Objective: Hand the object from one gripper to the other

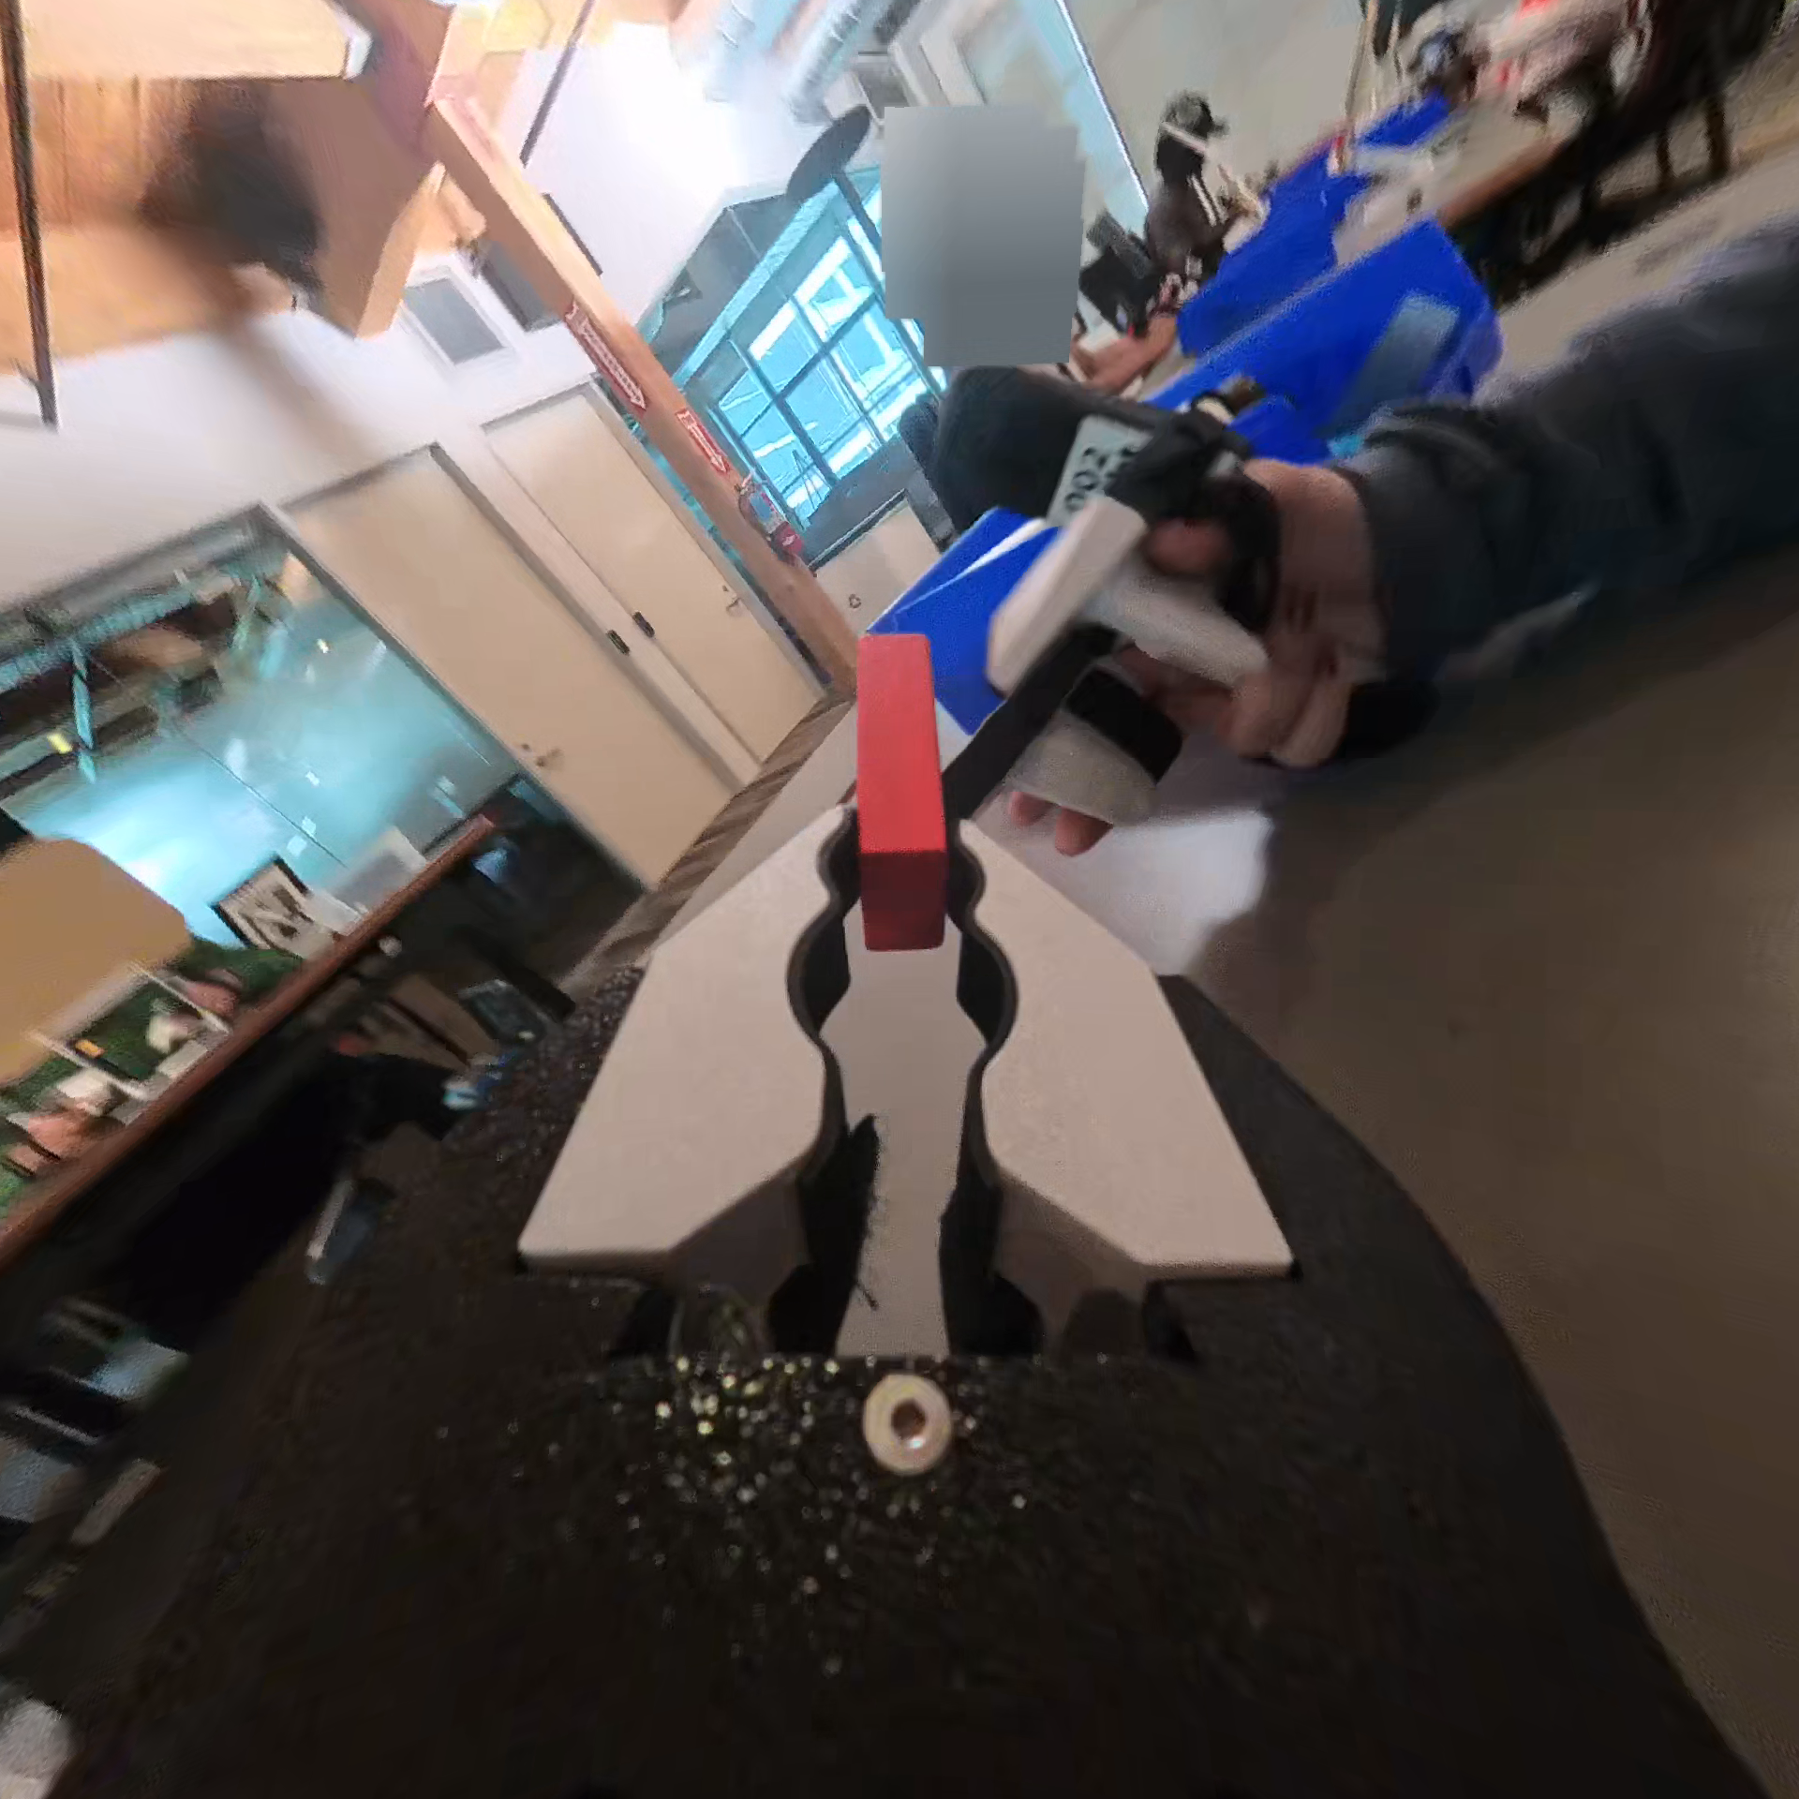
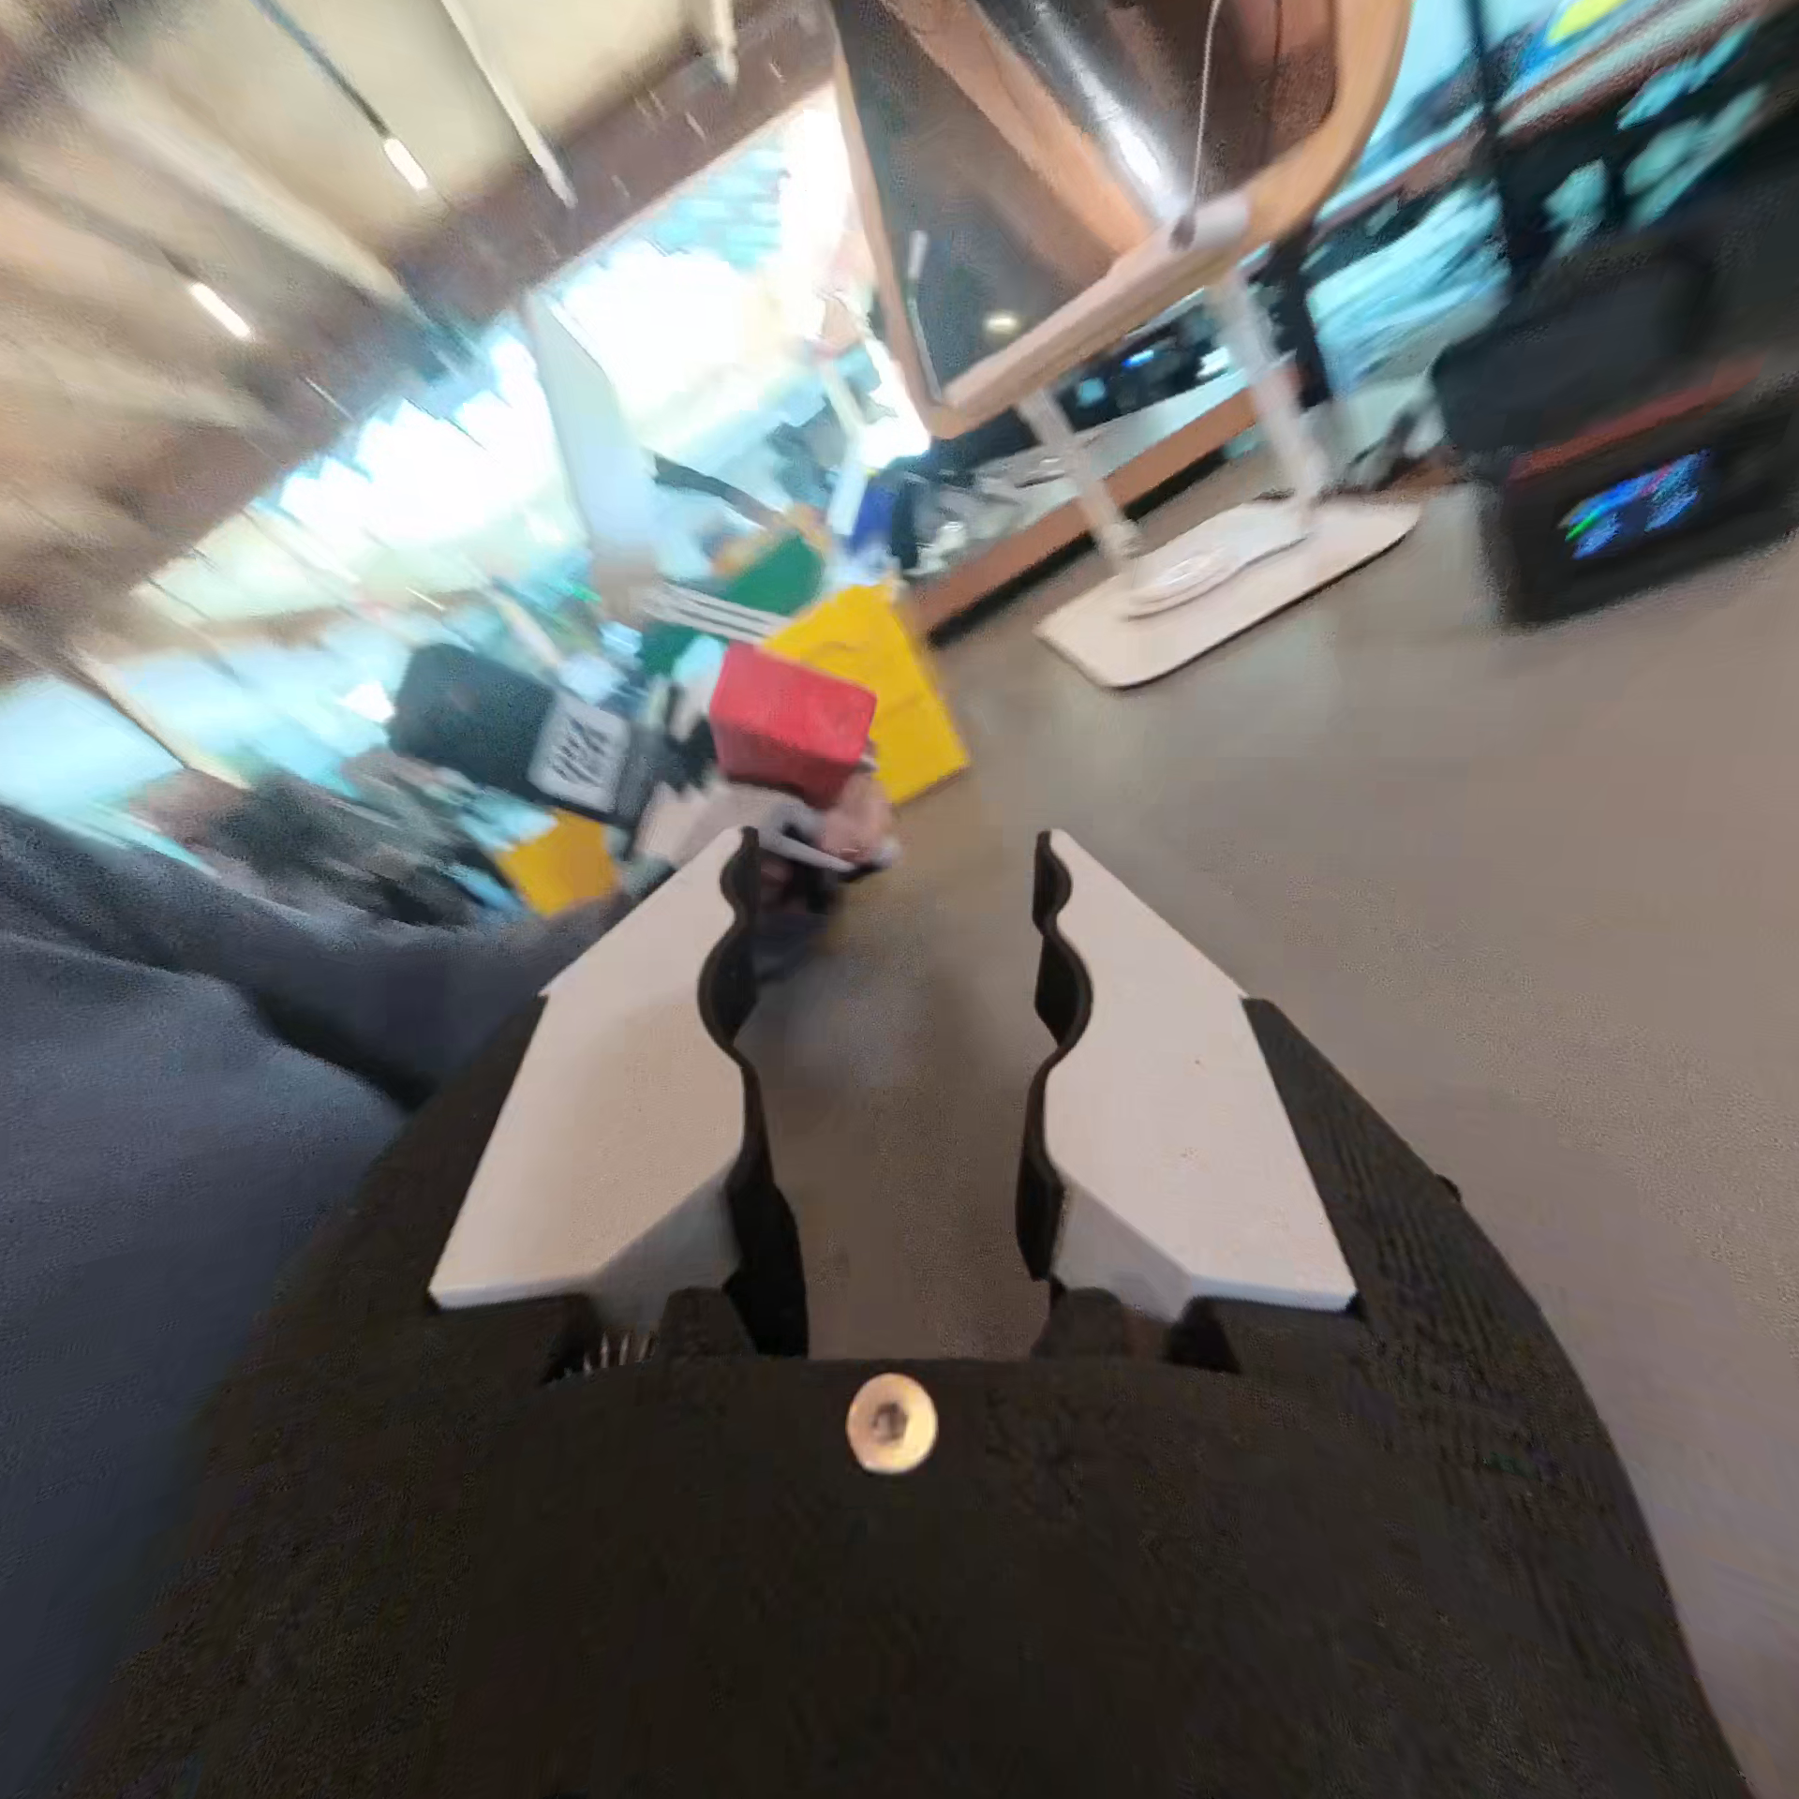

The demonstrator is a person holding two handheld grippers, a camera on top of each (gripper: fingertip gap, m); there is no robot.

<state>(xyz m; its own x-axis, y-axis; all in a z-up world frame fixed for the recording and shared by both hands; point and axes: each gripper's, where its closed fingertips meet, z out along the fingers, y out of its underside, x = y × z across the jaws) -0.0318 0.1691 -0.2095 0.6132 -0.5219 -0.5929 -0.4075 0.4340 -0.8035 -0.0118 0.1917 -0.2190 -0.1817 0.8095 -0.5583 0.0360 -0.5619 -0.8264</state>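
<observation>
Red and blocky, the object [image 1: 900, 793] is clamped by its near end at the tips of the left claw [image 1: 900, 876], its far end evidently left free for the right claw [image 2: 891, 857], which is spread wide and empty nearby.

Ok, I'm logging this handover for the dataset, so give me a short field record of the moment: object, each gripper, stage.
object: red block, long, standing upright
left gripper: shut on the red block's lower end
right gripper: open, empty, block ahead of its tips and apart from them
hand on right gripper: visible, dark sleeve
stage: handover not yet done
</observation>
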